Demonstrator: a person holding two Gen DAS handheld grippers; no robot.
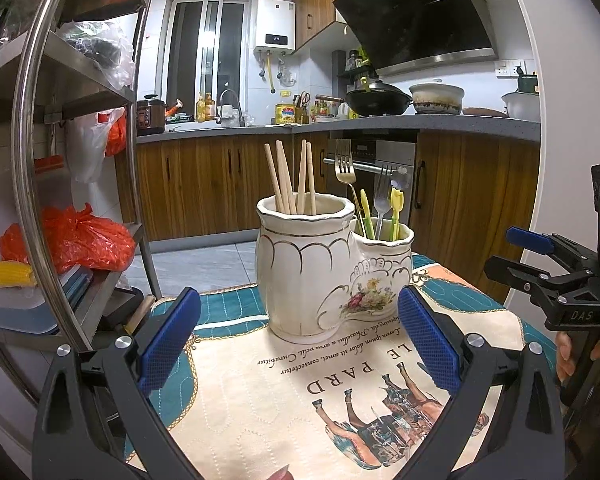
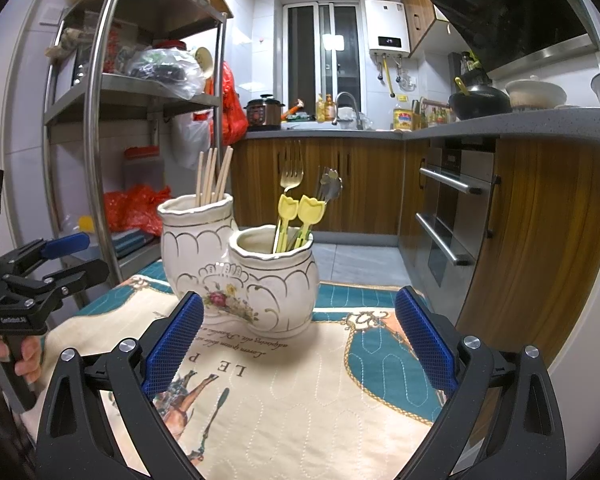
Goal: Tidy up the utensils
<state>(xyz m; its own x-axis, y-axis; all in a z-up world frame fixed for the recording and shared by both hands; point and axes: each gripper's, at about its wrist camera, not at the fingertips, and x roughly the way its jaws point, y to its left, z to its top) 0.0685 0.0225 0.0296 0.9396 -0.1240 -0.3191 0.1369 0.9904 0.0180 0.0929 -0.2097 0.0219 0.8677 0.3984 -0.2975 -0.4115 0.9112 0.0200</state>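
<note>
A: Utensils are all upright in the holder [image 1: 312, 276], a cream two-pot ceramic piece with gold trim and a flower print, standing on the mat [image 1: 260, 400] that covers the worktop.

B: Which pot holds what?

A: The taller pot has the chopsticks [image 1: 290, 178], four pale sticks leaning slightly apart. The shorter pot, joined to its side, has a gold fork [image 1: 345, 164], a silver fork [image 1: 381, 196], a flower-ended piece [image 1: 401, 178] and yellow-green picks [image 1: 396, 204] with tulip tops.

B: And the grippers?

A: The left gripper [image 1: 298, 344] is wide open, blue pads spread to either side of the holder's base, short of it and touching nothing. The right gripper [image 2: 300, 344] is just as wide open and empty, with the holder ahead between its pads and apart from them.

B: Can each see the other?

A: Yes. From the left wrist the right gripper sits at the right edge, held by a hand [image 1: 570, 354]. From the right wrist the left gripper is at the left edge, a hand [image 2: 8, 360] on its handle.

B: What surrounds the worktop?

A: A steel rack [image 2: 100, 120] to the left with red bags [image 1: 76, 240] on its shelves, wood cabinets [image 1: 204, 184] behind, an oven [image 2: 452, 216] to the right, and a wok [image 1: 378, 100] on the far counter.
</note>
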